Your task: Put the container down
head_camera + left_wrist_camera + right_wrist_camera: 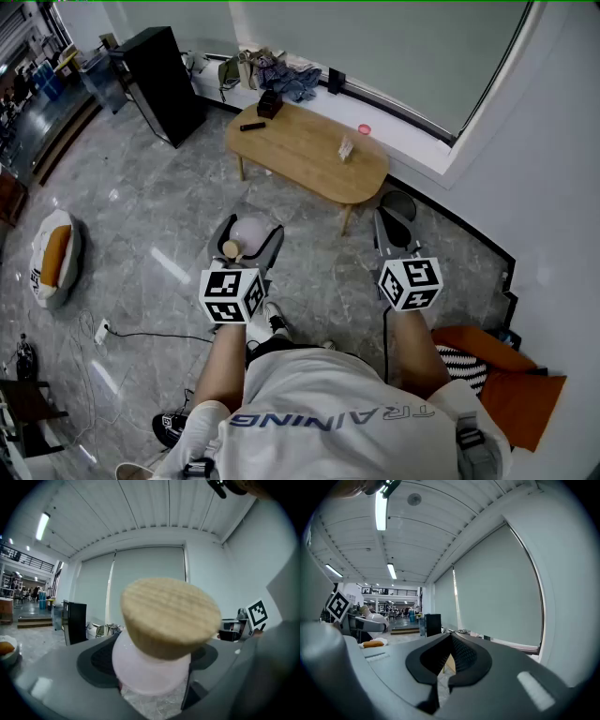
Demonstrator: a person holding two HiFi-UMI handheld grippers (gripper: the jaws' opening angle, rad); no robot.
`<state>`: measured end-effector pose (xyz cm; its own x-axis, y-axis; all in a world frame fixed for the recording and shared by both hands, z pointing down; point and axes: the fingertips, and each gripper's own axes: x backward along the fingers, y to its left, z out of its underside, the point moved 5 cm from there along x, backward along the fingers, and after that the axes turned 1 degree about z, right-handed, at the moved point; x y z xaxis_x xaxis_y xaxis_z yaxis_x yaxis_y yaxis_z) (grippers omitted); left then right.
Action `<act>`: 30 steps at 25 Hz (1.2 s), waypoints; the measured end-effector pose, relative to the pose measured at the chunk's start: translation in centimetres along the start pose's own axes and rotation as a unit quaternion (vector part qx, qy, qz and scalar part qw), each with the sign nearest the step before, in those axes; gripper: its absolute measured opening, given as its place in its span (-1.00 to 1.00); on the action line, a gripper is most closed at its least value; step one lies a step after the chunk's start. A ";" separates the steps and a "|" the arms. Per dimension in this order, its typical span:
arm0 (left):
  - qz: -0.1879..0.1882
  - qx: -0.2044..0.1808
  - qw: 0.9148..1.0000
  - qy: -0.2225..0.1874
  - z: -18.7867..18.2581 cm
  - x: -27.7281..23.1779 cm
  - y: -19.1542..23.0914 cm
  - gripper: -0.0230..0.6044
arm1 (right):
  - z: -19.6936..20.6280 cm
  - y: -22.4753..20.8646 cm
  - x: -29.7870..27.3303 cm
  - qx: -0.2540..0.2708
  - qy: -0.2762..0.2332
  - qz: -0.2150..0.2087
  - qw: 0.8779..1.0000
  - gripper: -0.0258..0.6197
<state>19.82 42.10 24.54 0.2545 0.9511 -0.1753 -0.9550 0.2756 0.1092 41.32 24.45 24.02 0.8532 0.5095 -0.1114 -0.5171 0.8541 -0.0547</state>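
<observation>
Jaws of the left gripper [249, 234] pinch the container [161, 634] between them; right gripper [451, 643] jaws pressed together.

White tee [347, 412] w/ blue print, blk-white shoes [172, 427]. Grey left gripper [248, 231] & right gripper [394, 221]: blk pads [466, 660], marker cubes [232, 295].

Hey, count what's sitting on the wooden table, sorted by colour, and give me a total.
Black: 2, a remote and a box
Pink: 1, a small round thing
Pale: 1, a small upright thing
Total: 4
</observation>
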 end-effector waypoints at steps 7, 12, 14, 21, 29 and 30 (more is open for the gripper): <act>-0.010 0.002 1.000 -0.001 -0.1 -0.1 0.7 0.38 | -0.1 0.2 -0.6 0.002 0.003 -0.008 1.000 -0.87; -0.009 0.002 1.000 0.001 -0.4 -0.7 0.8 0.38 | -0.4 -0.1 -1.3 0.004 0.004 -0.010 1.000 -0.87; -0.008 0.003 1.000 0.001 -0.3 -1.1 0.8 0.38 | -0.2 -0.3 -1.7 0.007 0.005 -0.011 1.000 -0.87; -0.010 0.014 1.000 0.005 -0.1 -3.1 3.2 0.38 | -0.4 0.3 -4.6 -0.004 -0.001 -0.029 1.000 -0.87; -0.005 0.021 1.000 0.002 -1.5 -6.8 9.1 0.38 | -1.2 1.8 -11.3 -0.001 0.007 -0.020 1.000 -0.87; -0.003 0.021 1.000 0.001 -1.7 -7.2 10.1 0.38 | -1.4 2.3 -12.2 0.000 0.006 -0.019 1.000 -0.87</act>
<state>8.06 37.79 25.21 0.2595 0.9491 -0.1786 -0.9462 0.2869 0.1498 29.59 20.02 23.85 0.8711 0.4760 -0.1211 -0.4850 0.8725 -0.0590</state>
